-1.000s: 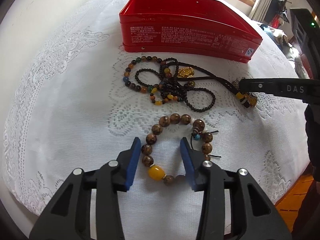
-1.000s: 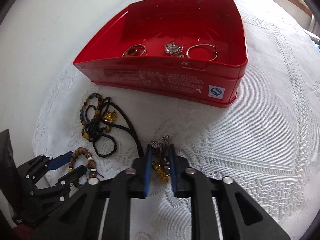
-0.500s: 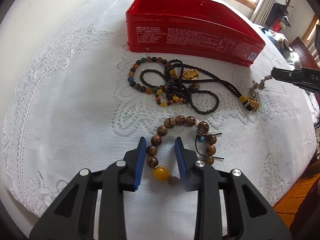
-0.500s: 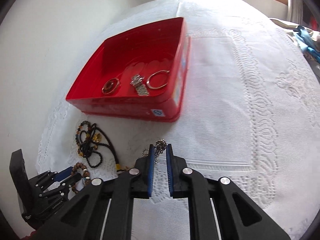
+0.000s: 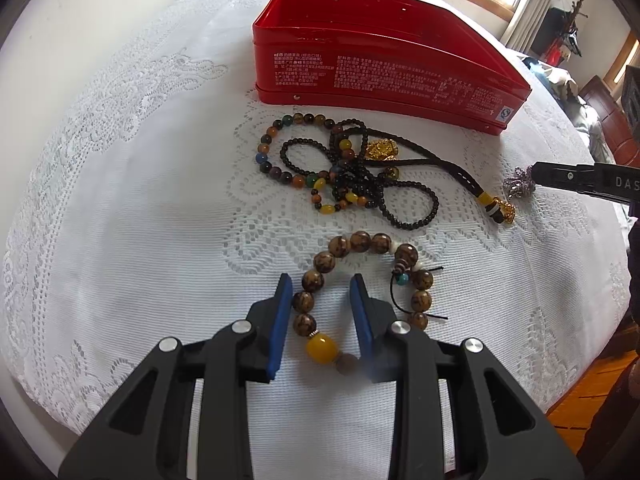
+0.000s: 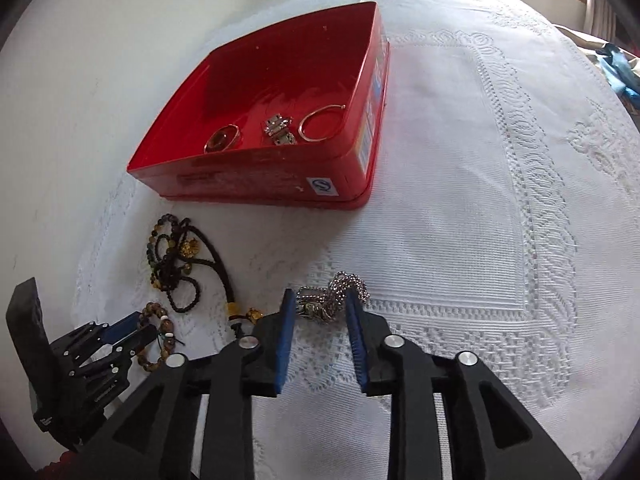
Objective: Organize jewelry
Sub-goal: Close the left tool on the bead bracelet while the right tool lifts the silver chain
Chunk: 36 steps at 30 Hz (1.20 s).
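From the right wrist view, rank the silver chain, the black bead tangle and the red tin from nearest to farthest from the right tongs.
1. Silver chain: between the opening right tongs.
2. Black bead tangle: on the cloth, to the left.
3. Red tin: beyond both, up the cloth.

Silver chain (image 6: 334, 300) bunched on lace, wooden bead bracelet (image 5: 360, 280) flat, red tin (image 6: 280, 120) open

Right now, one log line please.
left tongs: astride wooden bracelet | right tongs: opening, silver chain between | red tin: open
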Available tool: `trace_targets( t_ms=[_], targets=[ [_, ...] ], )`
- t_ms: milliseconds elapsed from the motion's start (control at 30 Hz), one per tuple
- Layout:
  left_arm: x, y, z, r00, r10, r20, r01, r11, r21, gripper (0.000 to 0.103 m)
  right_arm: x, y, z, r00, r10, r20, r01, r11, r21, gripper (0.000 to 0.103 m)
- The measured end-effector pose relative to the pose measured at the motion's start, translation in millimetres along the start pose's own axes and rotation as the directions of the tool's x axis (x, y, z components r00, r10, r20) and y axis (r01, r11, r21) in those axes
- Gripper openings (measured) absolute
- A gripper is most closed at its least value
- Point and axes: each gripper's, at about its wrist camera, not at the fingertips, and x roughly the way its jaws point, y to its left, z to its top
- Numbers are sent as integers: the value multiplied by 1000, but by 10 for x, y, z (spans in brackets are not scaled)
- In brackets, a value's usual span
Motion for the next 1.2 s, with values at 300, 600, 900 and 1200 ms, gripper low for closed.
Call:
trace_targets(
  t_ms=[300, 600, 900, 1200],
  targets=[
    [3, 1, 1, 1000, -9, 2, 9, 1000, 0, 33, 129, 57, -13, 999, -52, -10, 52, 999, -17, 52],
    [24, -40, 14, 1000, -22, 2, 22, 1000, 17, 46, 266, 219, -113, 989, -148, 15, 148, 984, -97, 54],
    [5, 32, 16, 997, -81, -7, 81, 997, 2, 57, 234, 183, -160, 987, -152, 56, 157, 982, -102, 33],
    [-51, 197, 22, 997, -79, 1, 79, 996, -38, 60, 50, -127, -284, 994, -90, 61, 92, 996, -22, 17]
  ],
)
